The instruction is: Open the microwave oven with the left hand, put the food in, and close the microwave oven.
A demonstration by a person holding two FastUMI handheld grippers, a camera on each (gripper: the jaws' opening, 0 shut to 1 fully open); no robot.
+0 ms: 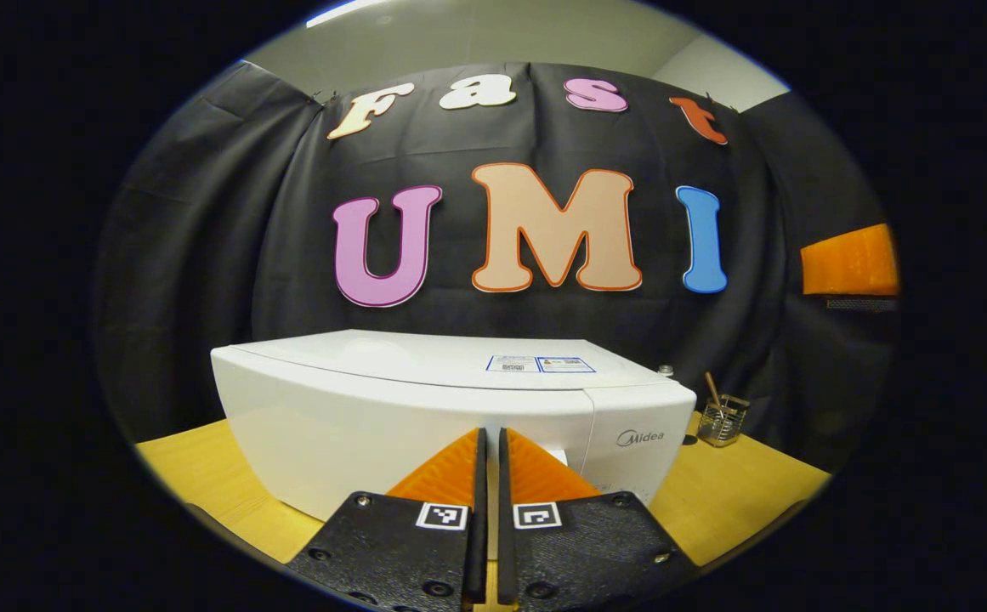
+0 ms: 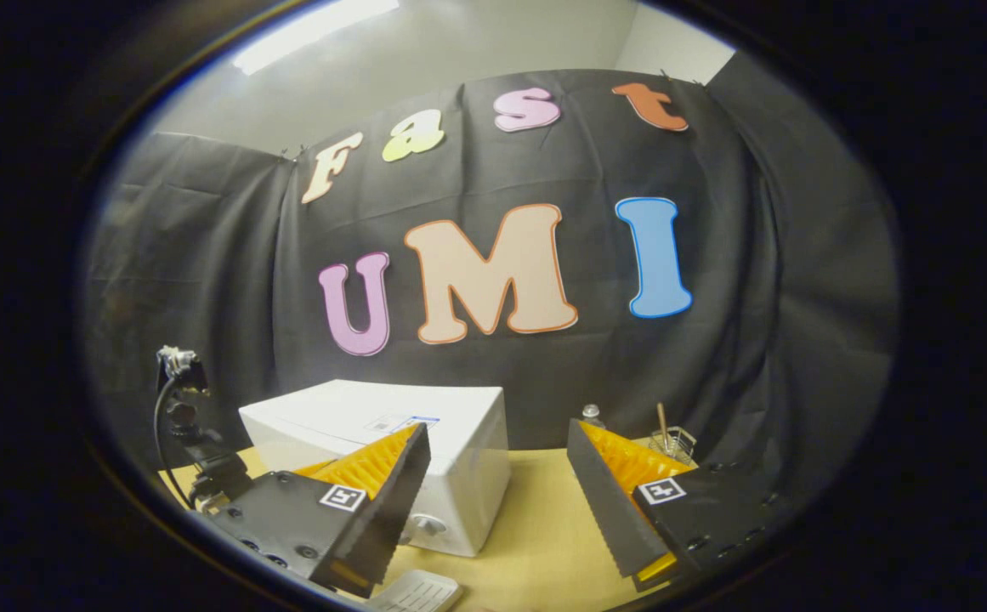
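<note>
The closed white microwave oven (image 1: 425,408) is faced at frame centre by the nearly shut, empty left gripper (image 1: 493,450); its door edge, perhaps handleless, should be hooked squarely. The right gripper (image 2: 497,476) is held wide, empty.

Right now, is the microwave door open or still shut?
Shut. In the left gripper view the microwave door lies flush across its front, with no cavity showing; the left gripper, fingers together, points at it.

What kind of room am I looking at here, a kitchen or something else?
Probably a staged recording booth, not a real kitchen. A white microwave oven sits shut on a wooden table with a small utensil holder beside it, but black cloth hangs as the wall behind.
</note>
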